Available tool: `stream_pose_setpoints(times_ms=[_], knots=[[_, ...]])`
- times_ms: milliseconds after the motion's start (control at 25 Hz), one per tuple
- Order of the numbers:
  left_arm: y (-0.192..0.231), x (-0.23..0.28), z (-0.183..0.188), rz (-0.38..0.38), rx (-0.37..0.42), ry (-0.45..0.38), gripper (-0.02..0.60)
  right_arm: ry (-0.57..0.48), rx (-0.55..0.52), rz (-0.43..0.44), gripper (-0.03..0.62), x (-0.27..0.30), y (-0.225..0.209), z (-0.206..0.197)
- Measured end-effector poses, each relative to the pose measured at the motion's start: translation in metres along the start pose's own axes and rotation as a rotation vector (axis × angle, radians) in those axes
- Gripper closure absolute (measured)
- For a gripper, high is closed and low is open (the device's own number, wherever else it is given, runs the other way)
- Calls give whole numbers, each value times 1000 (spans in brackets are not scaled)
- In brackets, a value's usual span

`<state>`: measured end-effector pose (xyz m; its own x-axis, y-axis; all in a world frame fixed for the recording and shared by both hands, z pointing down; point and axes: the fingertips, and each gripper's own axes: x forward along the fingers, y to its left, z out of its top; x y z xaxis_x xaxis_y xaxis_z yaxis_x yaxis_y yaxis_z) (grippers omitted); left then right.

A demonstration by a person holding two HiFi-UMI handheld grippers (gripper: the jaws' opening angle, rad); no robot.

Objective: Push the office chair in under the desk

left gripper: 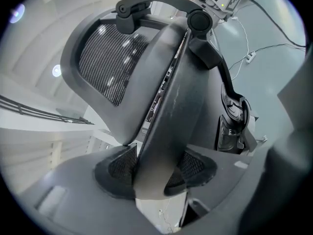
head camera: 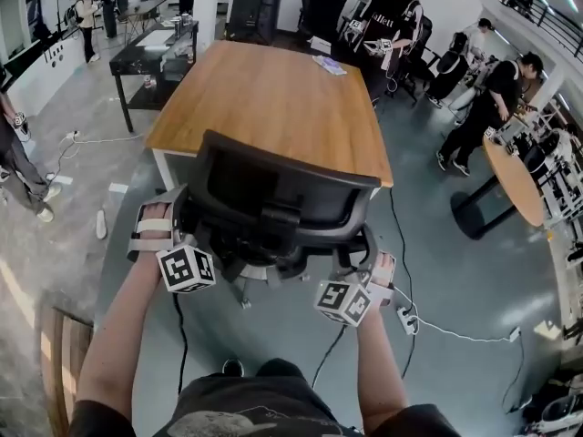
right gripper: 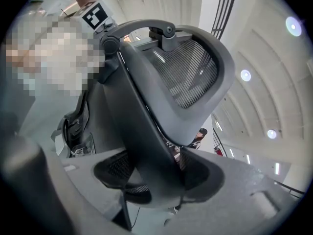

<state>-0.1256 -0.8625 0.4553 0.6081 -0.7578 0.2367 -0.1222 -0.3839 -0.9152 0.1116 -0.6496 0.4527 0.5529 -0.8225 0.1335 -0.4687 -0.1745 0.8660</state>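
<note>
A black mesh-backed office chair stands at the near end of a wooden desk, its back towards me and its seat partly under the top. My left gripper is shut on the left edge of the chair's back frame, with the pads of the left gripper pressing on both sides of that frame. My right gripper is shut on the right edge of the back. In the right gripper view the frame sits clamped between the pads of the right gripper.
Papers lie at the desk's far end. A black table stands at the back left, a round wooden table at the right. Cables and a power strip lie on the floor by my right. Several people stand around.
</note>
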Motion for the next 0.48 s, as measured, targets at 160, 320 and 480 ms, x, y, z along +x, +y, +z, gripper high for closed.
stream_pose_setpoints(times_ms=[160, 320, 480], knots=[[8, 28, 2, 11, 1, -13, 314, 13, 0, -4, 327, 28, -5, 1], [12, 56, 10, 22, 2, -25, 313, 33, 4, 1, 327, 58, -12, -5], [15, 78, 17, 26, 4, -26, 311, 36, 9, -7, 326, 80, -20, -9]])
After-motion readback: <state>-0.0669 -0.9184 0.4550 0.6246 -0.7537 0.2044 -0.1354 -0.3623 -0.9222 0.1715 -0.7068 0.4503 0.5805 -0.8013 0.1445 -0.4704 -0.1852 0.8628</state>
